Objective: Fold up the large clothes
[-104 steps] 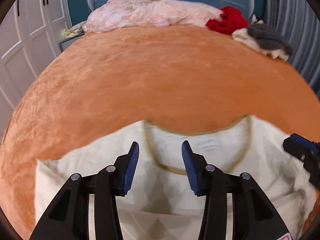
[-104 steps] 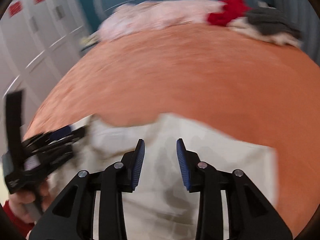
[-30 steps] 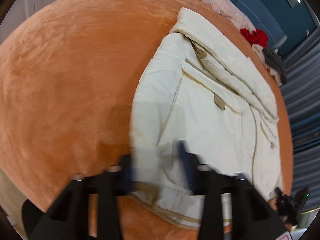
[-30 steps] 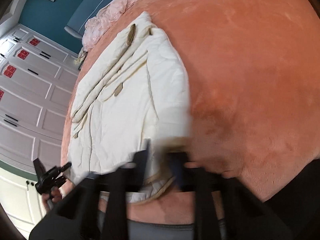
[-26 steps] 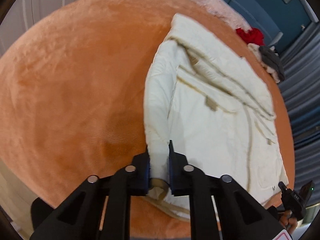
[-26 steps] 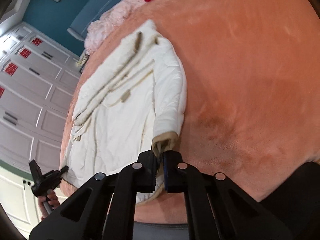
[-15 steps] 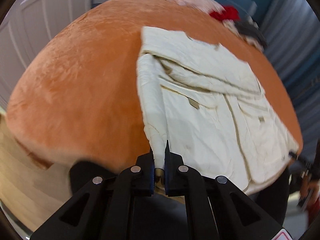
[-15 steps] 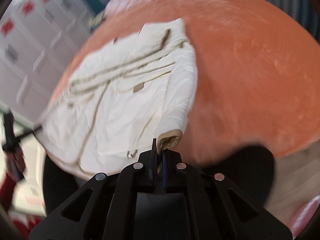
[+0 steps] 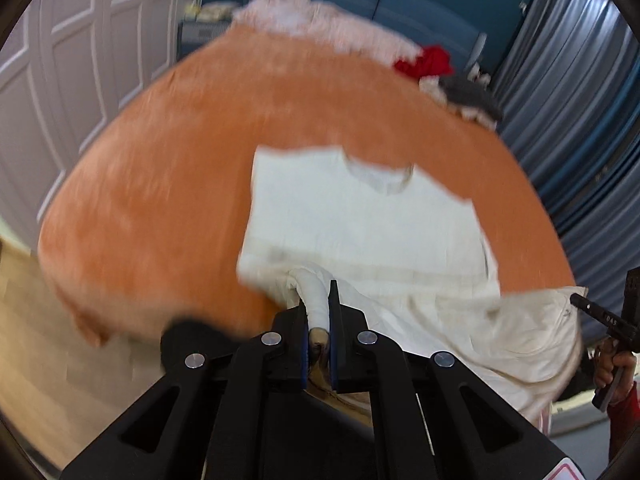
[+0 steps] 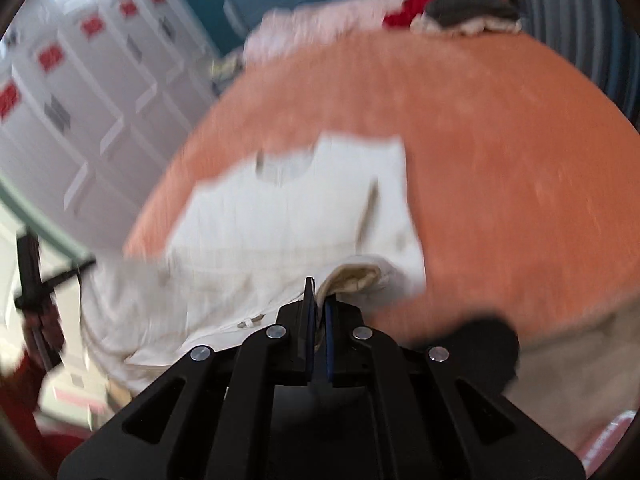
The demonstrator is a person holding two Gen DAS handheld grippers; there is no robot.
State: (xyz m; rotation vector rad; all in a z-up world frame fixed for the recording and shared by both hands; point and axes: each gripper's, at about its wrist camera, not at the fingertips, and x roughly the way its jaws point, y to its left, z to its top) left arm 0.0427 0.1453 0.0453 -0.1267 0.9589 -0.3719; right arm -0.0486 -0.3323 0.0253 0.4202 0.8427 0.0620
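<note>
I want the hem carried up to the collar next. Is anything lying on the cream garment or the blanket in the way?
Nothing visible. The cream garment lies bare up to its collar; the clothes pile sits far back on the orange blanket. Both grippers hold the hem.

Little legible text is being shown. Small white characters, seemingly "045", are being made out on the right gripper [image 9: 612, 316] at the right edge of the left wrist view. Red labels [image 10: 50, 56] on the white wardrobe doors [image 10: 80, 92] are being blurred beyond reading.
</note>
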